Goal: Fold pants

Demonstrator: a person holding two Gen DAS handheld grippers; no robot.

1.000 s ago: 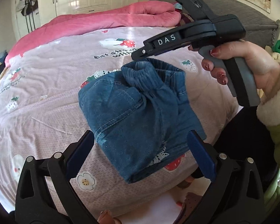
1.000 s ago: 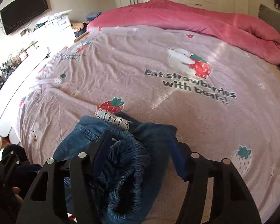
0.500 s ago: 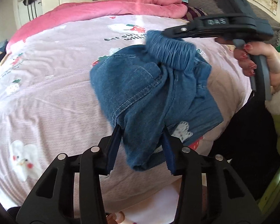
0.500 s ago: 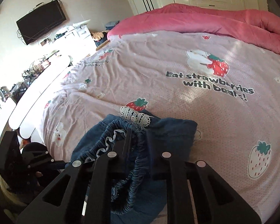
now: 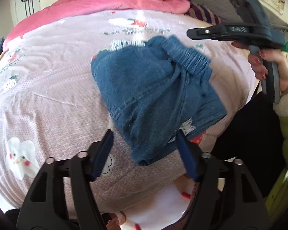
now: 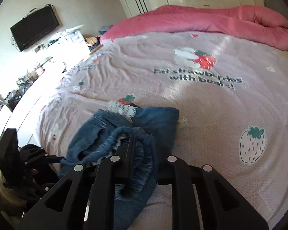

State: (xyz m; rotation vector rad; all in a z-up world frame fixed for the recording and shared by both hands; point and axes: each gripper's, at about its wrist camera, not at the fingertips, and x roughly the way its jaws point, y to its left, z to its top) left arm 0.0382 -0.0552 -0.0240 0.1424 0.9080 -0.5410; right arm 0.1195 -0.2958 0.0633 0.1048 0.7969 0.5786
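On the wide bed covered by a pale pink quilted spread (image 6: pixel 211 115) printed with strawberries, bears and dark lettering, with a rolled rose-pink duvet (image 6: pixel 220 22) bunched along the far side, the task's garment lies near the person's edge of the mattress: a small pair of dark blue denim pants (image 5: pixel 153 99) with a gathered elastic waistband and a scrap of white lace trim, already doubled into a short, thick bundle. That near-edge placing seems deliberate, since it keeps the cloth within easy reach of both tools. The right gripper (image 6: pixel 142 140) has its fingers drawn close together on the ruffled waistband, pinching it and holding that end raised off the spread; judging by the drape, this grip is what lets the upper end be carried over or pulled taut. The left gripper (image 5: pixel 144 150) is spread wide, its blue-padded fingers (image 5: pixel 103 149) standing either side of the folded lower end of the pants without clamping it, probably poised to take or steady that end while the other side lifts. The cloth is blurred in both views, so finer creases cannot be read. The fold looks well advanced, with tidying or a last tuck remaining.
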